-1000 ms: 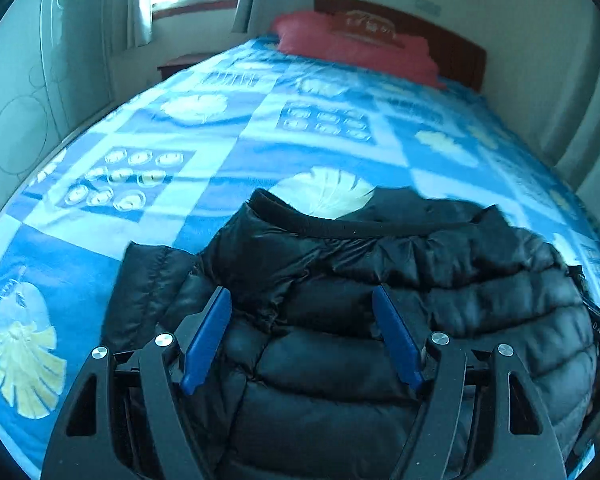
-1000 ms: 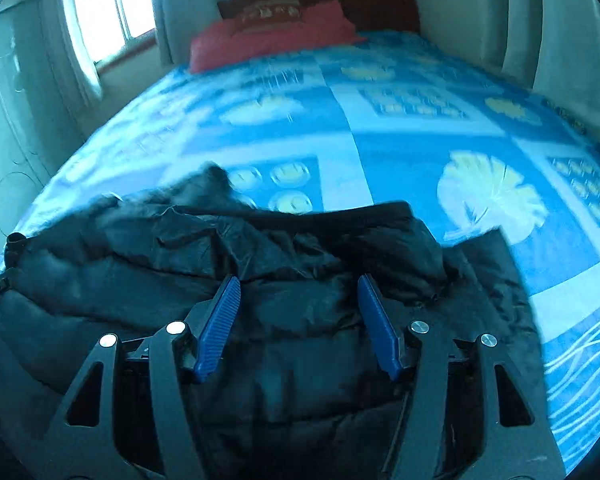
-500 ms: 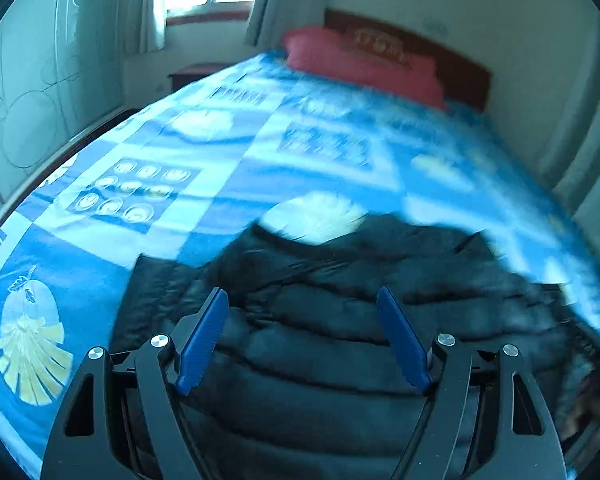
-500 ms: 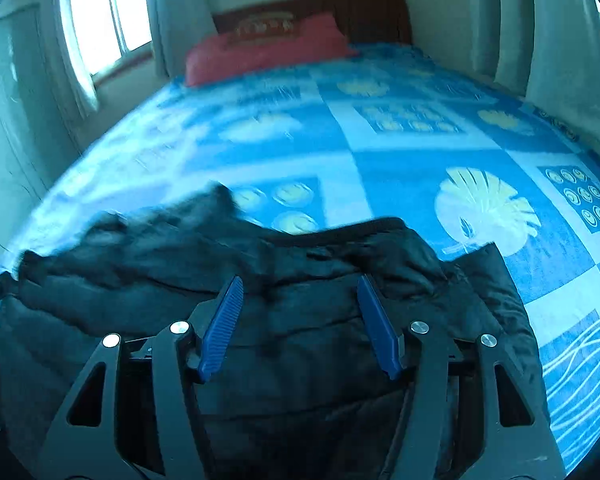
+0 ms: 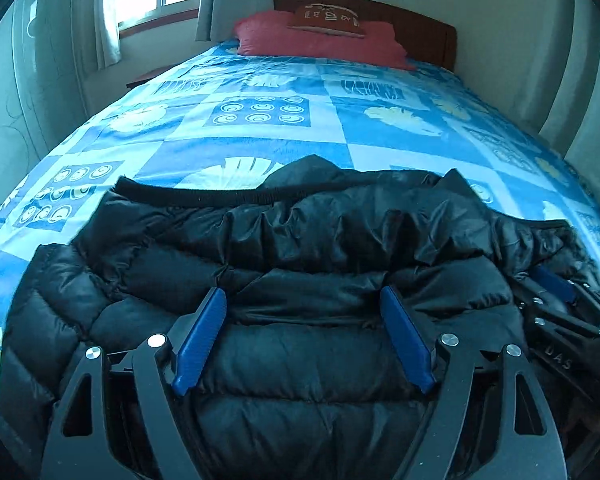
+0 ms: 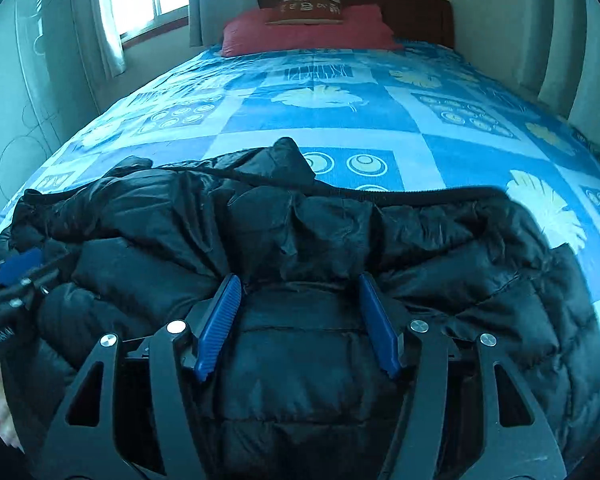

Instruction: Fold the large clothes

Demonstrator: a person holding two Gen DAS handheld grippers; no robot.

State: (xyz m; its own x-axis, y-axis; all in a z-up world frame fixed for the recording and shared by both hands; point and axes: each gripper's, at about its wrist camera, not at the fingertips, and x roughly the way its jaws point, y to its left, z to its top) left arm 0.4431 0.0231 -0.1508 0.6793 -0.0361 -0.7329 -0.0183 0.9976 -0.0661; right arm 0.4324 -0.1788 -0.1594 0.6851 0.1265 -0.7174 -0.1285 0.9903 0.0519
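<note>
A black puffer jacket (image 5: 320, 232) lies spread across the near end of the bed, its ribbed hem on the far side. My left gripper (image 5: 300, 296) sits on its left half with a padded roll filling the gap and touching both blue pads; its jaws are opening. My right gripper (image 6: 296, 280) is shut on a bunched fold of the jacket (image 6: 300, 220), with creases running into both pads. Each view catches the other gripper at its edge: the right gripper (image 5: 556, 292) and the left gripper (image 6: 16, 268). The jacket's near part is hidden under the fingers.
The bed's blue patterned bedspread (image 5: 260, 112) stretches away to a red pillow (image 5: 320, 40) and a wooden headboard (image 5: 420, 28). A window with curtains (image 5: 112, 12) and a wardrobe stand at the left. A person's hand (image 6: 0, 412) shows at the lower left.
Both grippers have shifted across the bed with the jacket between their pads, and the headboard now sits more centred in both views. The jacket lies flatter and wider.
</note>
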